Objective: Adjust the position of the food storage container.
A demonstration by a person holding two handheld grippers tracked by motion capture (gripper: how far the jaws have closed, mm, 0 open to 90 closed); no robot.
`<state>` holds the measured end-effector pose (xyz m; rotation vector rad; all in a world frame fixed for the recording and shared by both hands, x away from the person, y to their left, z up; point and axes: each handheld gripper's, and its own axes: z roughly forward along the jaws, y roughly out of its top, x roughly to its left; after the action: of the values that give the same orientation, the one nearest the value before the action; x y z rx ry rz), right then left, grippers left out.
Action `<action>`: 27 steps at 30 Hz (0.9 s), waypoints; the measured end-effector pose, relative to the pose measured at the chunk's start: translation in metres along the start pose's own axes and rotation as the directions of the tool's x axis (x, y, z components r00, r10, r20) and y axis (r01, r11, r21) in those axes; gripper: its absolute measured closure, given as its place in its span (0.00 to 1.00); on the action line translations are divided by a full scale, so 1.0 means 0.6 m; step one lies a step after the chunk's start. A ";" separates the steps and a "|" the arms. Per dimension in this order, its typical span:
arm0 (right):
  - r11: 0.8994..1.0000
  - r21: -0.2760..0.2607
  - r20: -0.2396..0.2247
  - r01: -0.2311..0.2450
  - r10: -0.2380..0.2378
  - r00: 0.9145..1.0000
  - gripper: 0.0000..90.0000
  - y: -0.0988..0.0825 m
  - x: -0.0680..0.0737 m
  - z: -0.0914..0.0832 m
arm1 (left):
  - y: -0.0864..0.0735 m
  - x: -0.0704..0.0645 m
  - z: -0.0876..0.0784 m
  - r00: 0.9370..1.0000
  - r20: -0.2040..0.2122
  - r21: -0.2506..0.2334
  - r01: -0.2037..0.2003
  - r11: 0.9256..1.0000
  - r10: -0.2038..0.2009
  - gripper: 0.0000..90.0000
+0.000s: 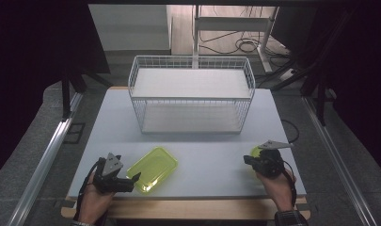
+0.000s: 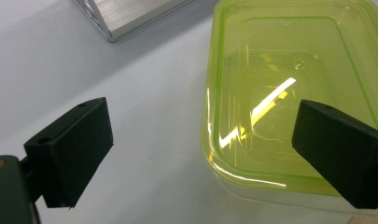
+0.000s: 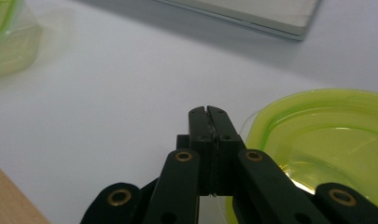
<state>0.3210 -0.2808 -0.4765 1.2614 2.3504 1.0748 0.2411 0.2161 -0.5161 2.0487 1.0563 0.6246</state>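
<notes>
A yellow-green see-through rectangular box (image 1: 153,168) with its lid on lies at the front left of the white table (image 1: 207,146). My left gripper (image 1: 133,182) is at the box's near end, open. In the left gripper view the box (image 2: 289,93) lies partly between the spread jaws of the left gripper (image 2: 200,149): one pad over the lid, the other over bare table. My right gripper (image 1: 246,160) is at the front right, shut, pointing left. A round yellow-green dish (image 3: 326,140) lies just beside the right gripper (image 3: 208,114). I see nothing clearly between its pads.
A white wire basket (image 1: 190,94) with two flat shelves stands at the middle back of the table. Its lower edge (image 3: 252,16) runs across the top of the right gripper view. The table's wooden front edge (image 1: 193,207) lies near the person's hands.
</notes>
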 end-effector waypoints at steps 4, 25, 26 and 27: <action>1.000 -0.009 0.028 -0.023 0.023 0.999 0.99 -0.004 -0.016 -0.007 | 0.000 0.000 0.000 1.000 0.001 0.000 0.000 1.000 0.000 0.06; 0.999 -0.008 -0.023 0.042 -0.043 0.999 0.99 0.003 0.027 0.014 | -0.023 -0.001 -0.048 0.983 0.103 -0.002 0.152 0.988 -0.151 0.93; 0.999 -0.006 -0.028 0.045 -0.045 0.999 0.99 0.003 0.029 0.016 | -0.024 0.001 -0.049 0.981 0.114 0.001 0.158 0.987 -0.157 0.96; 0.999 -0.006 -0.035 0.049 -0.049 0.998 0.99 0.004 0.031 0.018 | -0.025 0.001 -0.050 0.980 0.118 0.011 0.159 0.987 -0.159 0.99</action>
<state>0.3173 -0.2599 -0.4804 1.1866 2.3897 1.0952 0.2136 0.2339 -0.5096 1.9535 1.1374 0.4157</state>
